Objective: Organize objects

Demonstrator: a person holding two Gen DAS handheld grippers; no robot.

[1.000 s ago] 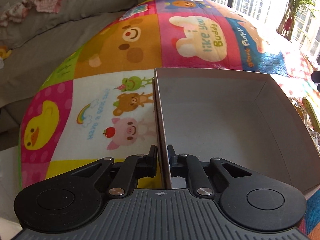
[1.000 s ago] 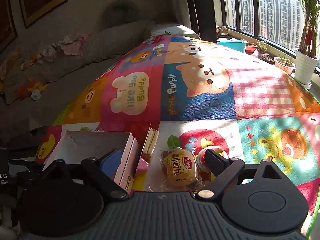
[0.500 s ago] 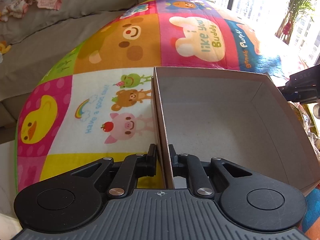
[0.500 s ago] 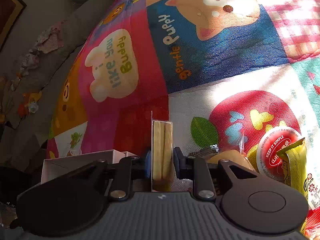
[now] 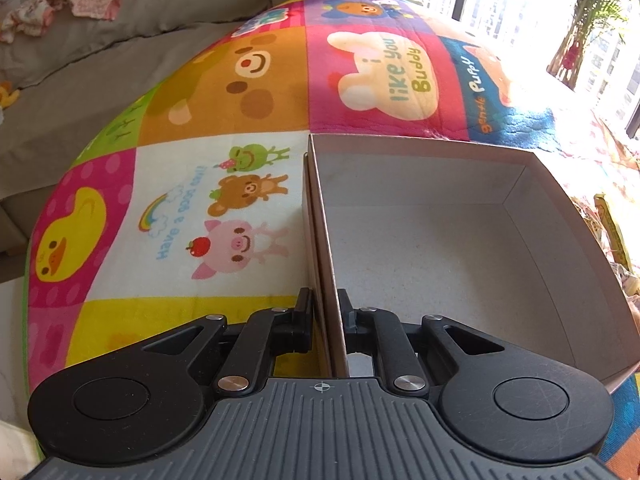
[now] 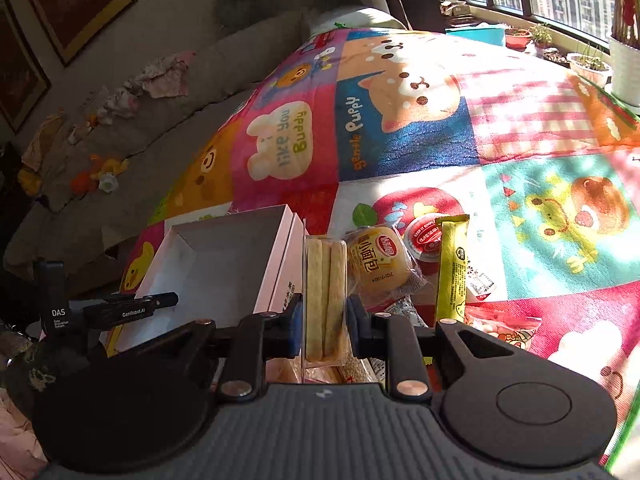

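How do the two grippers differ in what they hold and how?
The left gripper is clamped on the box wall, a thin card edge; the right gripper is clamped on a clear biscuit pack, thicker, so its jaws stand wider. The box rests on the mat; whether the pack is lifted is unclear. Both are shut on something.

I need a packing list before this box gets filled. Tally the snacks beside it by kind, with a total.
Clear pack of biscuit sticks, held in the right gripper: 1
Wrapped bun: 1
Red-lidded round cup: 1
Yellow-green stick packet: 1
Pink printed candy bag: 1
Total: 5; others underneath cannot be told apart.
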